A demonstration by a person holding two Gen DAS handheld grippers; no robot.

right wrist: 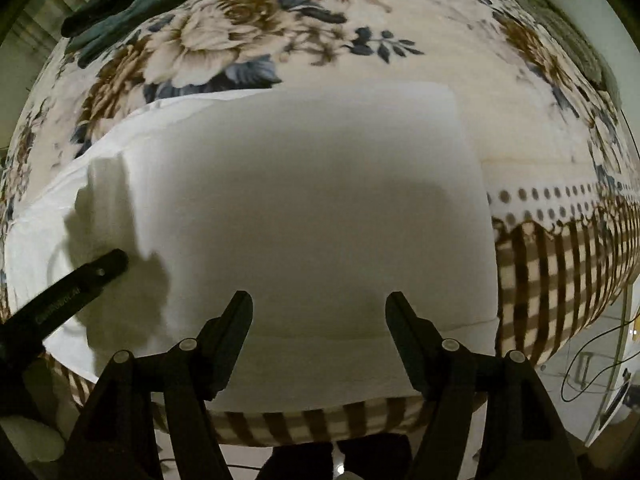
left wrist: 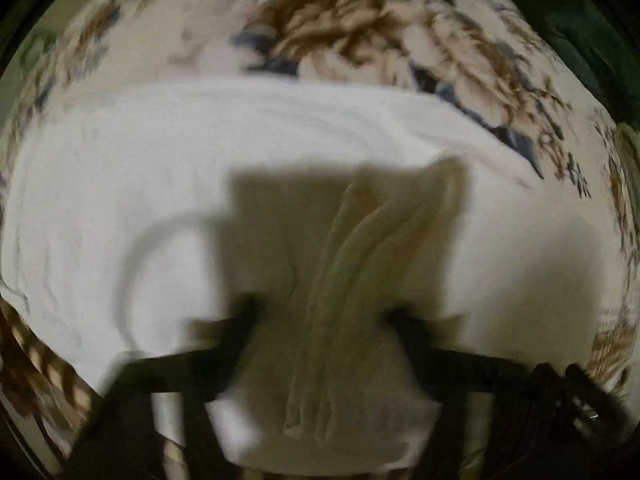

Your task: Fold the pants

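White pants (right wrist: 304,208) lie spread flat on a flowered blanket; they also show in the left wrist view (left wrist: 120,184). My left gripper (left wrist: 320,316) has its fingers (left wrist: 240,316) spread wide, with a lifted, bunched fold of the white fabric (left wrist: 360,280) standing between them; the view is blurred. One left finger shows in the right wrist view (right wrist: 92,272) over the pants' left part. My right gripper (right wrist: 320,308) is open and empty, just above the pants' near edge.
The flowered blanket (right wrist: 280,40) covers the bed, with a brown striped border (right wrist: 560,272) hanging over the near and right edges. Dark green clothing (right wrist: 140,0) lies at the far left. Cables (right wrist: 592,364) lie on the floor at right.
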